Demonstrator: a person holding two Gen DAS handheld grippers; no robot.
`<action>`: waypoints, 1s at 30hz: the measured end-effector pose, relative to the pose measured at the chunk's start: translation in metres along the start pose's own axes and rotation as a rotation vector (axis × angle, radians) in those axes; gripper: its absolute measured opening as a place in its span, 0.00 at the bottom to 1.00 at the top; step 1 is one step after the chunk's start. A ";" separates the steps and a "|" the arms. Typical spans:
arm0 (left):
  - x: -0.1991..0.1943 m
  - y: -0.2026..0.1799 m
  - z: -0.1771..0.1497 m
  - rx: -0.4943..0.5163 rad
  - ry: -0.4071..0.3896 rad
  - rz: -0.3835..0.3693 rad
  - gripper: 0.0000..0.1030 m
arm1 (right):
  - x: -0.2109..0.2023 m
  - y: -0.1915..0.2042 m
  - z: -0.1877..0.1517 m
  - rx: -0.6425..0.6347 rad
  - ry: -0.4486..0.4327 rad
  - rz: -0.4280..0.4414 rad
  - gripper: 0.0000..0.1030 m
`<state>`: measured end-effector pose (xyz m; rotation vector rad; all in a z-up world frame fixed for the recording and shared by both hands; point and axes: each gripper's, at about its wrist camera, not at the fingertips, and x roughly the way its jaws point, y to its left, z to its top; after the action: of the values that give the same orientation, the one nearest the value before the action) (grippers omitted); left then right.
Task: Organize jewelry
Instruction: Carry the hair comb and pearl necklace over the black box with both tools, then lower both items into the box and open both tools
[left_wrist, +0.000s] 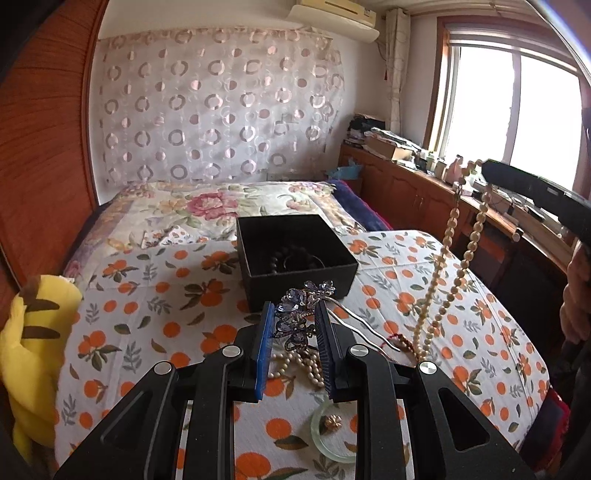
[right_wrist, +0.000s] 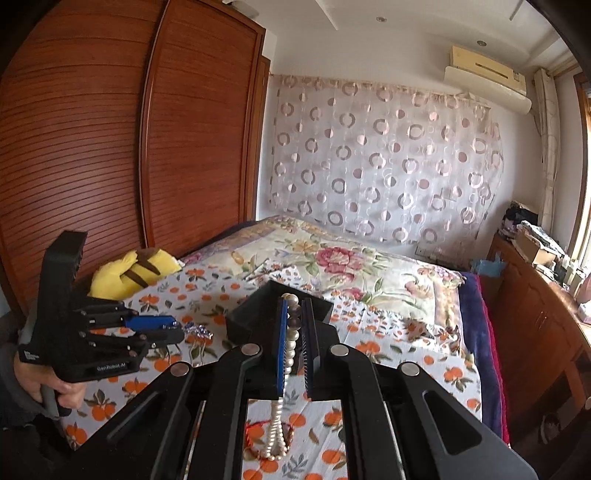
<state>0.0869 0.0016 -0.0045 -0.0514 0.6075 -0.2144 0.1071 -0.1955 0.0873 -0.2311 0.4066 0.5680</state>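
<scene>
The bead necklace (left_wrist: 448, 243) hung in a long double strand from the right gripper (right_wrist: 294, 325), whose jaws were pressed nearly together on a few beads at the top of the loop, while its lower end and a red tassel still trailed on the orange-print cloth (left_wrist: 147, 295) near the bed's right edge. There lay the first risk: so thin a pinch on round beads looked likely to slip, and a swinging strand could have caught on the rim of the black box (left_wrist: 295, 254) instead of dropping inside.

The left gripper (left_wrist: 294, 325) was clamped narrowly on the purple crystal hairpin (left_wrist: 301, 314), the flower head between the pads and the wavy metal prongs sticking out to the right, towards the hanging beads. Those prongs could well have snagged the strand if the two hands crossed over the box.

A second string of pale pearls (left_wrist: 299, 363) sat heaped on the cloth just beneath the left jaws, and a glassy bangle (left_wrist: 332, 439) with a small gold flower (left_wrist: 331, 422) inside it lay nearer the front edge. Any tangle with the lifted necklace would have dragged those along.

The box stood at mid-bed, open, with a dark bead bracelet (left_wrist: 295, 258) already in it
</scene>
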 end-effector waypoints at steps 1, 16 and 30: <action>0.000 0.001 0.002 0.000 -0.002 0.004 0.20 | 0.001 -0.001 0.004 -0.001 -0.006 -0.003 0.08; 0.008 0.018 0.024 -0.003 -0.021 0.045 0.20 | 0.033 -0.018 0.054 -0.060 -0.020 -0.047 0.08; 0.031 0.023 0.046 0.010 -0.016 0.074 0.20 | 0.061 -0.024 0.091 -0.069 -0.012 -0.066 0.08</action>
<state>0.1423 0.0165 0.0132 -0.0204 0.5908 -0.1449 0.1958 -0.1574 0.1451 -0.3056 0.3669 0.5189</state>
